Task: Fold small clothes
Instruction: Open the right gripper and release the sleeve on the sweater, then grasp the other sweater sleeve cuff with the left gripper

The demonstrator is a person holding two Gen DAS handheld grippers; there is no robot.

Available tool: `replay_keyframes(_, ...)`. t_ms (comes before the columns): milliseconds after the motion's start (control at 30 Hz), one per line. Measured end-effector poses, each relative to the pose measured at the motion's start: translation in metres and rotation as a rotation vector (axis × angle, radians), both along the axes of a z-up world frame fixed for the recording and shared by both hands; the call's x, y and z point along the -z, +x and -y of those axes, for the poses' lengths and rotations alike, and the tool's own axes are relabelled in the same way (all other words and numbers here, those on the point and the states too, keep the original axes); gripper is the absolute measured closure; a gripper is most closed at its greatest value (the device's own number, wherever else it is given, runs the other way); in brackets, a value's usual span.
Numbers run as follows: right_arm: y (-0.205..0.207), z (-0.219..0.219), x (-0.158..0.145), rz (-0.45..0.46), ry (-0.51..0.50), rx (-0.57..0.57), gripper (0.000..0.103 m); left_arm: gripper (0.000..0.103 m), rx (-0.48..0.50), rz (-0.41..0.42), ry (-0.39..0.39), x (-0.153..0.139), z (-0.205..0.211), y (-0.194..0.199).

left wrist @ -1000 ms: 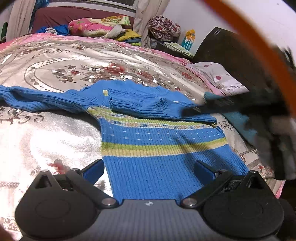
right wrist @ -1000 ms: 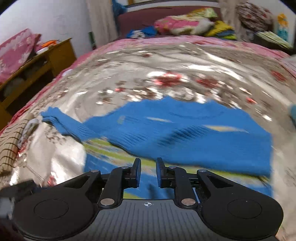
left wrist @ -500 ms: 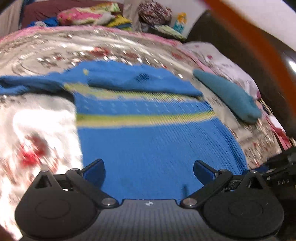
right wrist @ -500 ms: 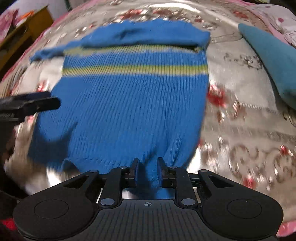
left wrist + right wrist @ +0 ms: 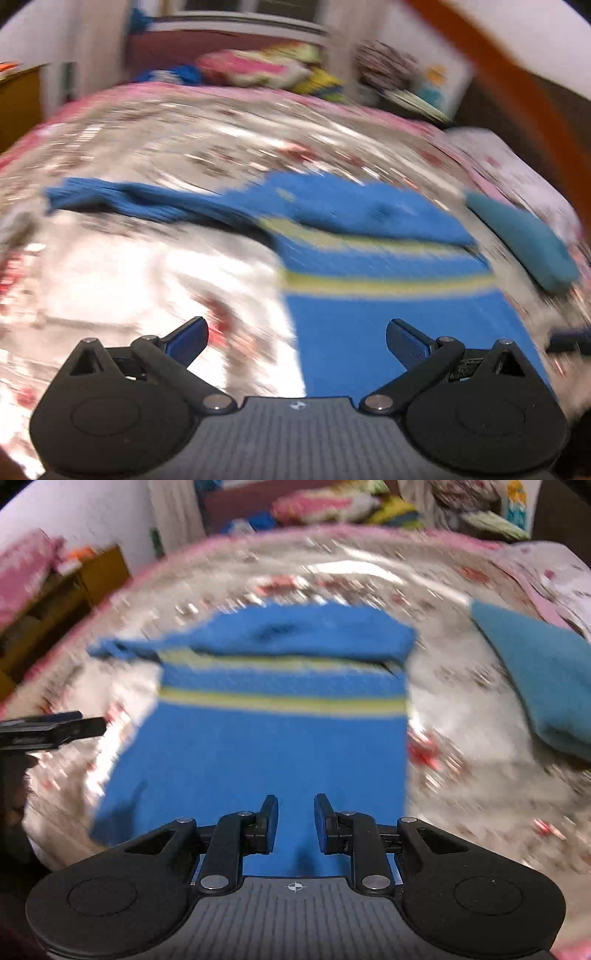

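A blue knitted sweater (image 5: 277, 746) with yellow-green stripes lies flat on the shiny floral bedspread (image 5: 129, 280). One sleeve is folded across its chest, and the other sleeve (image 5: 110, 199) stretches out to the left. My left gripper (image 5: 295, 334) is wide open above the sweater's lower left edge, with nothing between its fingers. Its dark finger (image 5: 51, 731) shows at the left of the right wrist view. My right gripper (image 5: 295, 812) hovers over the sweater's lower part. Its jaws stand a narrow gap apart, and no cloth is pinched between them.
A folded teal cloth (image 5: 543, 679) lies on the bed to the right of the sweater. Pillows and bundled bedding (image 5: 255, 68) are piled at the headboard. A wooden cabinet (image 5: 74, 590) stands to the left of the bed. A spotted pillow (image 5: 517, 173) lies at the right edge.
My right gripper drew back from the sweater's chest to its lower part, its jaws slightly wider. My left gripper lifted and swung left, so the outstretched sleeve is in view again.
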State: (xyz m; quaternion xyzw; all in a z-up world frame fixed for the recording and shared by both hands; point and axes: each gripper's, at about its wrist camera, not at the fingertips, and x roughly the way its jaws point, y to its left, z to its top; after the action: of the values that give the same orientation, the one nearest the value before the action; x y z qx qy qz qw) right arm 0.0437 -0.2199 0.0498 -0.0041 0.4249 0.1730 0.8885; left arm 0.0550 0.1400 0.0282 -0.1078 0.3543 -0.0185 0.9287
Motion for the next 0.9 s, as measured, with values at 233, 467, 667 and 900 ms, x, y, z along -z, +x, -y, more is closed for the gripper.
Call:
replay_keyframes(233,0.042,-0.038,0.022,0.043,0.100,-0.070,0.081,0.000,-0.254,0.004,-0.001,-0.004,-0.059,0.049)
replay_keyframes(467,0.081,-0.038,0.046,0.026,0.209,-0.050,0.081,0.001,-0.403,-0.027,-0.142,0.002,-0.083,0.103)
replay_keyframes(667,0.095,-0.011,0.066,-0.027,0.279,0.013,0.078,0.028,-0.429,-0.085,-0.175,0.013,-0.081,0.151)
replay_keyframes(900,0.099,0.009,0.066,-0.009,0.333,0.047,0.078,0.047,-0.542,-0.130,-0.206,0.028,-0.107,0.171)
